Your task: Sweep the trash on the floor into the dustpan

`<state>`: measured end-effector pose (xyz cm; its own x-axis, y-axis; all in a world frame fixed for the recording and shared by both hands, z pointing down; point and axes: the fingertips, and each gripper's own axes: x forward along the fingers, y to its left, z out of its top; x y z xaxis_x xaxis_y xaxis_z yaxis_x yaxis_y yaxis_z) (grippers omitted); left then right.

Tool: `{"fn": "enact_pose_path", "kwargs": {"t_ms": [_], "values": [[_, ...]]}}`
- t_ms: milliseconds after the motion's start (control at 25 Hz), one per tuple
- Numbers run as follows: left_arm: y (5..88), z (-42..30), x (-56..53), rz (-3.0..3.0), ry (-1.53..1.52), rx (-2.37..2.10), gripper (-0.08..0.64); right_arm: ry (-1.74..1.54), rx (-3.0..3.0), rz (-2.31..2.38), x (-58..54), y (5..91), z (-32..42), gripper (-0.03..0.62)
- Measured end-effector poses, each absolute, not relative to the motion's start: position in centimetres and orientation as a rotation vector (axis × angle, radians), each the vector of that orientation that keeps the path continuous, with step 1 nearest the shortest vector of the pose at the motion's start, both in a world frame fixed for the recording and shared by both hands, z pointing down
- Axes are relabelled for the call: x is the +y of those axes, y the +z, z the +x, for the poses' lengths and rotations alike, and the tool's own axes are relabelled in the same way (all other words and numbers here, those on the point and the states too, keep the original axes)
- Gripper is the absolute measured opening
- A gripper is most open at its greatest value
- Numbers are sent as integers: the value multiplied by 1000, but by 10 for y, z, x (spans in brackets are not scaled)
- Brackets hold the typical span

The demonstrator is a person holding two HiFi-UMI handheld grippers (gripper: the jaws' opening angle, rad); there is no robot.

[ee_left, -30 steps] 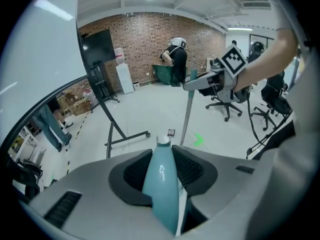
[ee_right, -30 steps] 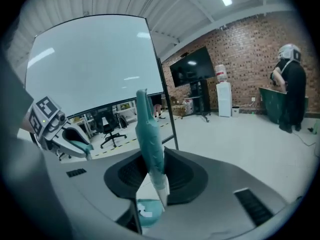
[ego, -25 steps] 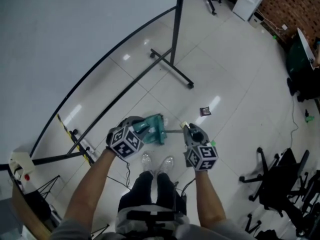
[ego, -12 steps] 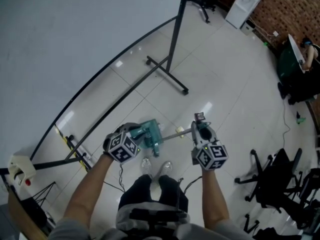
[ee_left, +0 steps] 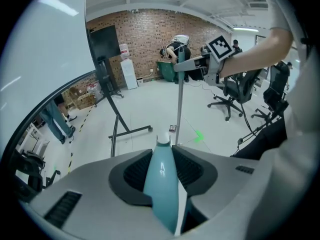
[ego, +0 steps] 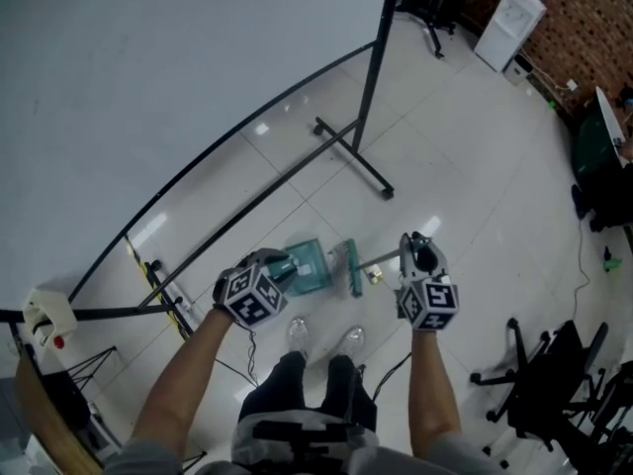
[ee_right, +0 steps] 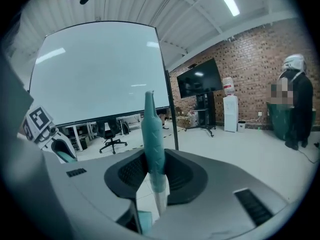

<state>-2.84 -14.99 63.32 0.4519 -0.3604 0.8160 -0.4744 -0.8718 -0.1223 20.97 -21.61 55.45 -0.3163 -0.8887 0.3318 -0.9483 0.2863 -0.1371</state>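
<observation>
A teal dustpan (ego: 309, 265) rests on the white floor in front of the person's shoes, its handle (ee_left: 162, 176) clamped between the jaws of my left gripper (ego: 277, 263). My right gripper (ego: 417, 247) is shut on the teal grip (ee_right: 152, 139) of a broom. Its metal pole (ego: 384, 258) runs left to the broom head (ego: 351, 268), just right of the dustpan. A small pale scrap (ego: 374, 276) lies by the broom head. A dark wrapper (ee_left: 172, 128) lies farther out on the floor.
A black-framed screen on a stand with wheeled feet (ego: 354, 151) stands ahead. Office chairs (ego: 544, 364) are at the right and a water dispenser (ego: 519, 13) at the far wall. A person (ee_right: 295, 104) stands by a green bin. Cables trail near the shoes (ego: 297, 332).
My right gripper has risen and swung right with the broom, and the broom head now sits apart from the dustpan's right side. The left gripper has hardly moved.
</observation>
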Motion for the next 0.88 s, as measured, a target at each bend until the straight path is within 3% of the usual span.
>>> {"fn": "enact_pose_path", "kwargs": {"t_ms": [360, 880], "values": [[646, -34, -154, 2552, 1330, -773, 130, 641, -2370, 1541, -198, 624, 170, 98], [645, -42, -159, 2575, 1288, -790, 130, 837, -2492, 1399, -178, 619, 135, 109]]}}
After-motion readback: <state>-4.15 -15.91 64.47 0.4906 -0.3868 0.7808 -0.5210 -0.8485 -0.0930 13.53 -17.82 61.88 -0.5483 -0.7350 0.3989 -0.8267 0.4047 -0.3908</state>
